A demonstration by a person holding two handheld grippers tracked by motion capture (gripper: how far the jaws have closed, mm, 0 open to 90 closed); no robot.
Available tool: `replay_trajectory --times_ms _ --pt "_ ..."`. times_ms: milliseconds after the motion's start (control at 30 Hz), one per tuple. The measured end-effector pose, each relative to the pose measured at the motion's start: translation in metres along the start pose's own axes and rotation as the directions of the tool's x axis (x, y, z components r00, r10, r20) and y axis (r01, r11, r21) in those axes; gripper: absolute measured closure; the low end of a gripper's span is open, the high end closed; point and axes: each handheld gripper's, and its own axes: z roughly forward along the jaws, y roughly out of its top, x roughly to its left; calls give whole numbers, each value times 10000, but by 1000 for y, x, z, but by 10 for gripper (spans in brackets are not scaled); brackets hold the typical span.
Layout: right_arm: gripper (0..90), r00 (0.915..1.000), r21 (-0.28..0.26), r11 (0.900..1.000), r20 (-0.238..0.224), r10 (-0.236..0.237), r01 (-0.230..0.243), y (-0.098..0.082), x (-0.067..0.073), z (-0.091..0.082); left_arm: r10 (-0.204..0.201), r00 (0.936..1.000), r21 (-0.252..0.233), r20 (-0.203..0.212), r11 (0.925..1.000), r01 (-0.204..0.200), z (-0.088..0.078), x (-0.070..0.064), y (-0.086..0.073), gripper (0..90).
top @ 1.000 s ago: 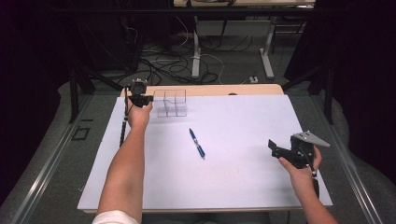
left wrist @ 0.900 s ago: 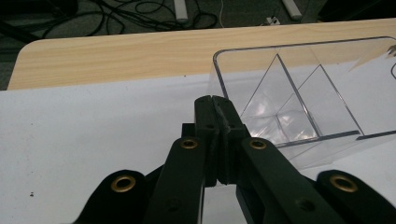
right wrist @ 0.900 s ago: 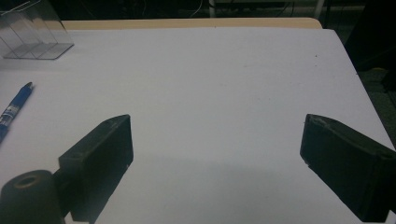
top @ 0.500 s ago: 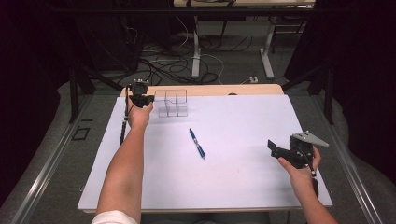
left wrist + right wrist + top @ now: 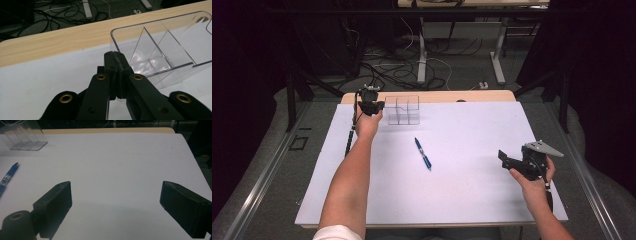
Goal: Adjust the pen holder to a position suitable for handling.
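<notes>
A clear plastic box (image 5: 402, 110) with inner dividers stands at the far left of the white table top (image 5: 472, 130). My left gripper (image 5: 381, 106) is at the box's left wall. In the left gripper view its jaws (image 5: 115, 53) are pressed together on the thin edge of that wall of the clear box (image 5: 160, 50). A blue pen (image 5: 422, 153) lies flat in the middle of the table. My right gripper (image 5: 503, 157) is held at the near right, pointing left, with its jaws (image 5: 116, 187) wide open over bare white surface. The pen (image 5: 7, 178) and the box (image 5: 23, 135) lie far off to its left.
A strip of wooden table edge (image 5: 462, 96) runs along the far side behind the white sheet. Beyond it, cables (image 5: 412, 75) and desk legs (image 5: 498, 55) stand on the dark floor. A cable (image 5: 349, 135) trails from the left gripper down the left side.
</notes>
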Motion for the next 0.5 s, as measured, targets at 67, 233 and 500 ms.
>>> replay_trajectory --times_ms 67,233,500 --pt "103 10000 8 10000 -5 1 -1 0 0 0 33 10000 -40 58 10000 -33 1 -4 0 900" --pt "105 10000 -185 9998 -11 -7 7 -1 0 2 102 9999 -134 124 9999 -100 4 -15 2 900" --pt "108 10000 -227 9997 -25 -31 30 -1 1 3 233 9993 -300 305 9993 -224 9 -34 5 900"
